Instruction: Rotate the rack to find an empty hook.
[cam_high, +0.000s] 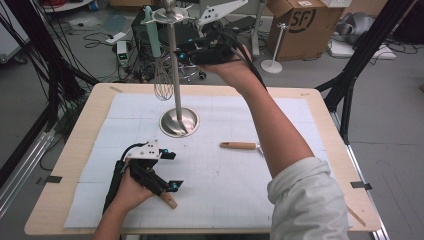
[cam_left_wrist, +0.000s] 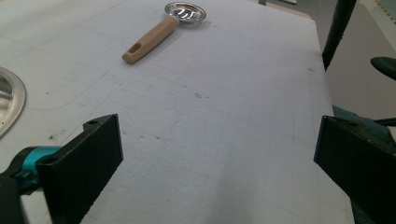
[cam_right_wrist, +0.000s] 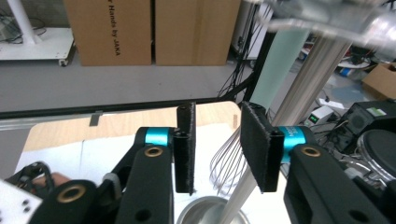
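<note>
A metal stand (cam_high: 179, 121) with a round base and a tall pole rises from the white mat. From its top hangs a whisk (cam_high: 162, 82) with a pale green handle (cam_right_wrist: 275, 60). My right gripper (cam_high: 183, 53) is held high beside the pole near the stand's top, and it is open; the whisk wires (cam_right_wrist: 229, 161) show behind the empty gap of that right gripper (cam_right_wrist: 217, 149). My left gripper (cam_high: 172, 170) rests low on the mat at the front left, open wide and empty (cam_left_wrist: 217, 154). A wooden-handled metal spoon (cam_left_wrist: 156, 32) lies farther off on the mat (cam_high: 239, 145).
A short wooden piece (cam_high: 169, 200) pokes out on the mat by the left hand. The white mat (cam_high: 225, 185) covers a wooden table (cam_high: 75, 150). Beyond the far edge are cardboard boxes (cam_high: 302, 22), cables and black frame legs (cam_high: 350, 75).
</note>
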